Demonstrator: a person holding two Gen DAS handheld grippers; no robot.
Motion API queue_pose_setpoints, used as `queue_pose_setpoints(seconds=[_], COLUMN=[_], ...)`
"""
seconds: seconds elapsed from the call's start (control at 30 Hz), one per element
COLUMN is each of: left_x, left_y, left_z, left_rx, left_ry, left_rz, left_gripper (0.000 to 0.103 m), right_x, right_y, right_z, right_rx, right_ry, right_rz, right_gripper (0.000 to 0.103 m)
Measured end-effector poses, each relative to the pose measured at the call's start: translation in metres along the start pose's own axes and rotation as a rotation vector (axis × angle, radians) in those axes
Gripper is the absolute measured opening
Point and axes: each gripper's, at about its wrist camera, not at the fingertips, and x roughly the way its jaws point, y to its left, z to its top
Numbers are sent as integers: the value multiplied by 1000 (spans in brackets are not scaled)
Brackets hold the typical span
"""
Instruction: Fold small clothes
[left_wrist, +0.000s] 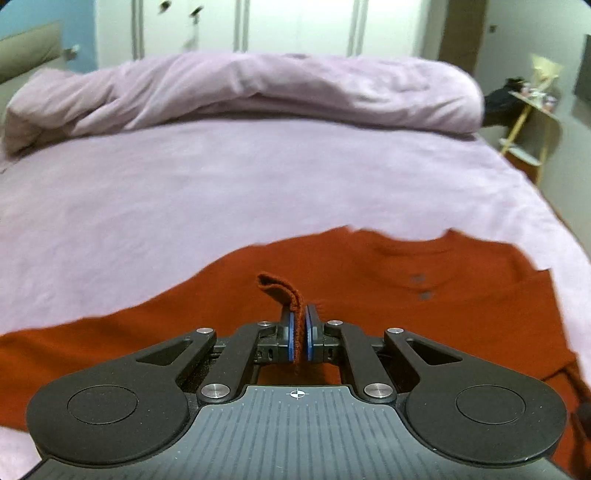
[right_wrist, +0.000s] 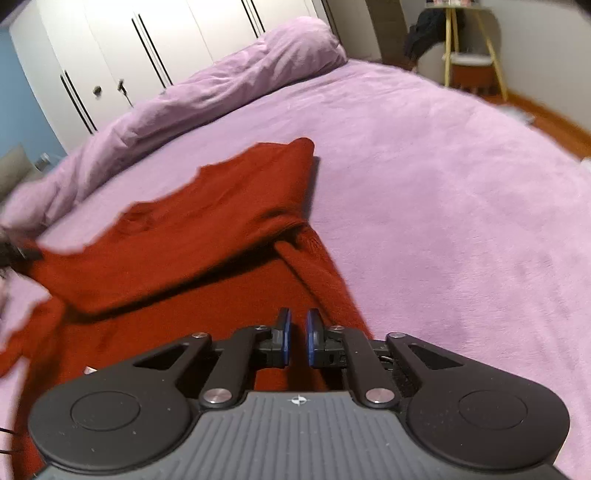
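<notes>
A small rust-red shirt (left_wrist: 406, 302) with two dark buttons below its neckline lies on the lilac bed sheet (left_wrist: 221, 192). My left gripper (left_wrist: 300, 325) is shut on an edge of the shirt, and a strip of red cloth sticks up between its blue pads. In the right wrist view the red shirt (right_wrist: 177, 258) has its upper part folded over, with a sleeve lying along the right side. My right gripper (right_wrist: 298, 332) hovers over the shirt's near part, its jaws a narrow gap apart with nothing between them.
A rolled lilac duvet (left_wrist: 258, 88) lies along the far side of the bed. White wardrobes (right_wrist: 110, 55) stand behind it. A yellow-legged stand (right_wrist: 472, 48) with dark clutter is beyond the bed's right corner. Bare sheet (right_wrist: 461, 203) stretches to the right of the shirt.
</notes>
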Motion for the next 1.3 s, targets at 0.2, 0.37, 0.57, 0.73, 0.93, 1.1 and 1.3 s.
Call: queue_pose_setpoints(seconds=[0.2, 0.37, 0.57, 0.73, 0.93, 1.1, 1.3], left_x=[21, 20, 22, 22, 12, 48, 27], left_y=[22, 23, 15, 12, 4, -9, 5], left_z=[-15, -10, 1, 0, 2, -5, -16], left_rx=[-68, -59, -8, 7, 39, 127, 19], left_ry=[49, -2, -65, -90, -167, -69, -74], left_rz=[-29, -53, -71, -80, -122, 36, 52], left_gripper=[8, 8, 8, 8, 8, 10, 27], right_x=[13, 76, 114, 117, 93, 108, 85], right_y=[16, 42, 55, 56, 54, 42, 64], right_z=[38, 70, 83, 87, 84, 86, 80], right_rx=[28, -97, -162, -201, -242, -221, -279], right_ry=[-59, -22, -17, -29, -182, -122, -188], right_rz=[101, -89, -207, -183, -243, -328, -291], right_gripper=[31, 33, 29, 8, 5, 5, 6])
